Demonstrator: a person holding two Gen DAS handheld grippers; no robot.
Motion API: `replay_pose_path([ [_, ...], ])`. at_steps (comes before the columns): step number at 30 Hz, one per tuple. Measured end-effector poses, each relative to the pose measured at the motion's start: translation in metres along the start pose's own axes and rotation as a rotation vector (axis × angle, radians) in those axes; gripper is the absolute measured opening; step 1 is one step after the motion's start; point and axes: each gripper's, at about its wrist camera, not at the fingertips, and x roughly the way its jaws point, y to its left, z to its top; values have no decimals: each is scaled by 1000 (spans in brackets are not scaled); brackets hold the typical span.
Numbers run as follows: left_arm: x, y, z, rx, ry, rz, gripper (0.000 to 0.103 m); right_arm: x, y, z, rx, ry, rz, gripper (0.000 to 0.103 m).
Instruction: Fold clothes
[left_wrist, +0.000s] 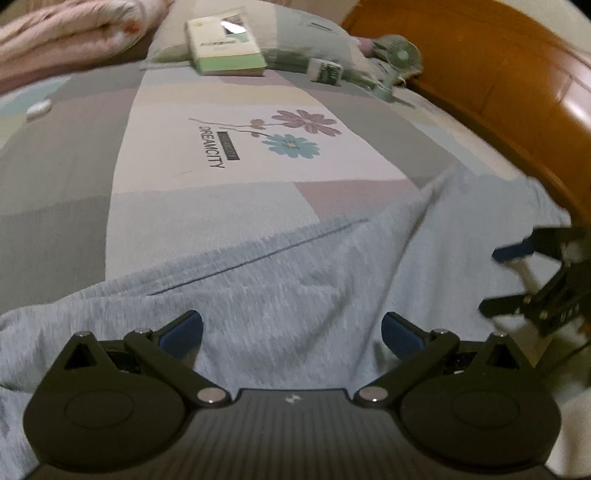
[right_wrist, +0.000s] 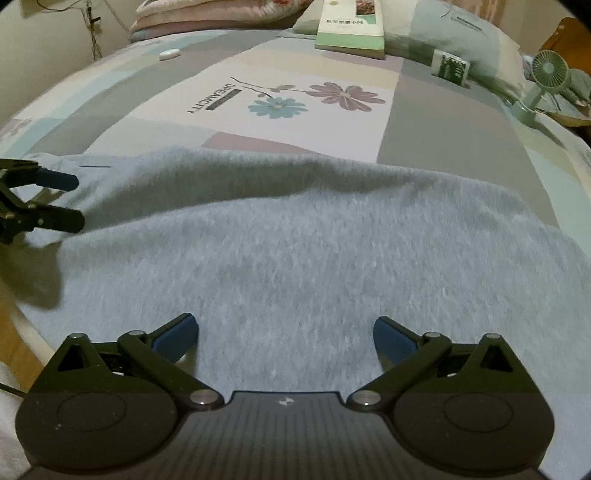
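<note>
Grey garment (right_wrist: 295, 236) lies spread on the bedsheet (right_wrist: 443, 122), left tongs (left_wrist: 291, 332) and right tongs (right_wrist: 284, 332) both spread wide, empty.

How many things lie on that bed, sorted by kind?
Grey garment: 1
Book: 1
Small carton: 1
Green fan: 1
White oval gadget: 1
Pillow: 1
Folded pink quilt: 1
Total: 7

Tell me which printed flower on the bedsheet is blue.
The smaller flower, beside the DREAMCITY lettering; the larger flower next to it is purple.
</note>
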Motion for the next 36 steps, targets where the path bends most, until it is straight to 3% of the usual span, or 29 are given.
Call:
replay_pose_path([
  [3,-4,7,6,-38,-3,-28,102,-13,0,18,-18,-42,49,93],
  [10,-13,-3,7,13,5,-2,102,-15,23,103,-162,-97,197,76],
  [15,-20,-2,1,-12,1,16,102,30,56,147,-252,21,388,75],
  [17,-22,3,-2,-43,-1,29,102,48,70,149,-289,101,436,69],
  [20,-26,9,-6,-72,-8,38,102,68,86,142,-357,205,427,48],
  [22,-25,10,-6,-74,-12,36,102,70,88,137,-379,227,428,40],
  [24,-24,10,-4,-70,-15,33,102,68,90,133,-397,230,429,11],
  [32,-29,9,0,-58,-40,26,102,68,100,156,-411,106,355,1],
  [36,-35,9,-1,-60,-46,44,102,75,100,166,-391,130,426,5],
])
